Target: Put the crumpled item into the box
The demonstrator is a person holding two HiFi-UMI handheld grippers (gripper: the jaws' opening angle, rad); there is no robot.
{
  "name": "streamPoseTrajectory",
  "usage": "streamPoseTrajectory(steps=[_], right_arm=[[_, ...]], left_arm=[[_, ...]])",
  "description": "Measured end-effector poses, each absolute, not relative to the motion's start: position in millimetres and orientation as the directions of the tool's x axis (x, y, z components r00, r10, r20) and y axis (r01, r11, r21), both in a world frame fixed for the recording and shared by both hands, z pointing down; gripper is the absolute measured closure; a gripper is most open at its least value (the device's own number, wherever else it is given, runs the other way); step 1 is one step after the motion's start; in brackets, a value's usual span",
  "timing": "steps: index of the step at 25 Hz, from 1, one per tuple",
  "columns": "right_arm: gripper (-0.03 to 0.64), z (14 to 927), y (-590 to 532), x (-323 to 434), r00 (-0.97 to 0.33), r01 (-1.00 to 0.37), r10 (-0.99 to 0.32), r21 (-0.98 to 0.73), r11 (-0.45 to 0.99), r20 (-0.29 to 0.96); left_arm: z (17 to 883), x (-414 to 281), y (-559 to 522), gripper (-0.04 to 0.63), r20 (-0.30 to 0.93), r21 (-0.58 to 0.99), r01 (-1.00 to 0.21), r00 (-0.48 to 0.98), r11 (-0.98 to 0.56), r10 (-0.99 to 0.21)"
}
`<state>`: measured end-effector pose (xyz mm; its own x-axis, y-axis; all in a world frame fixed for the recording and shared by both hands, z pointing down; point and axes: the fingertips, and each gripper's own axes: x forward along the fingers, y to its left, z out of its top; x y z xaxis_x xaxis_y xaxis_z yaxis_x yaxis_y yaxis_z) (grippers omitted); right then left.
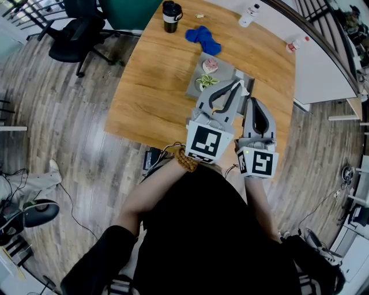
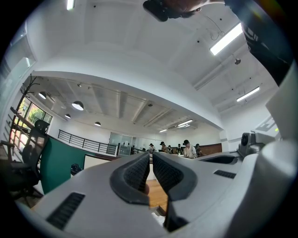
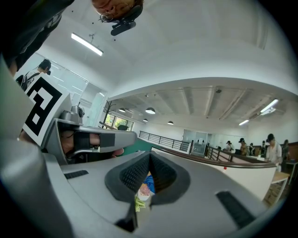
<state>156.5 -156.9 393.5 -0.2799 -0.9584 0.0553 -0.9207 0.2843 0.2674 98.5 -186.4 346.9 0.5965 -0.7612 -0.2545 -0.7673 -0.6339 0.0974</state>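
Note:
A crumpled blue cloth (image 1: 203, 39) lies on the wooden table (image 1: 155, 86), toward its far side. Just nearer to me stands a grey open box (image 1: 226, 72) that holds a pink-and-white item (image 1: 210, 64) and a green leafy item (image 1: 206, 81). My left gripper (image 1: 239, 86) is raised over the box's near right corner, jaws shut and empty (image 2: 151, 155). Beside it on the right, my right gripper (image 1: 252, 102) is also shut with nothing in it (image 3: 150, 155). Below its pads the right gripper view shows the blue cloth (image 3: 148, 180) and the box's contents.
A black cup (image 1: 170, 15) stands at the table's far edge. Two white bottles (image 1: 249, 14) (image 1: 295, 43) sit on a white desk to the right. A black office chair (image 1: 81, 29) is off the table's left. A railing runs at the far right.

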Motion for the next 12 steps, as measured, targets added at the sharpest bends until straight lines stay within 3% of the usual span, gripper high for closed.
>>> streamPoseTrajectory(steps=[12], right_arm=[[0.611,409,-156,175,-0.303,-0.914,-0.949,0.256,0.315,0.085]], left_arm=[[357,112,-176,0.557,-0.216,0.068,-0.77,0.609,-0.634,-0.763]])
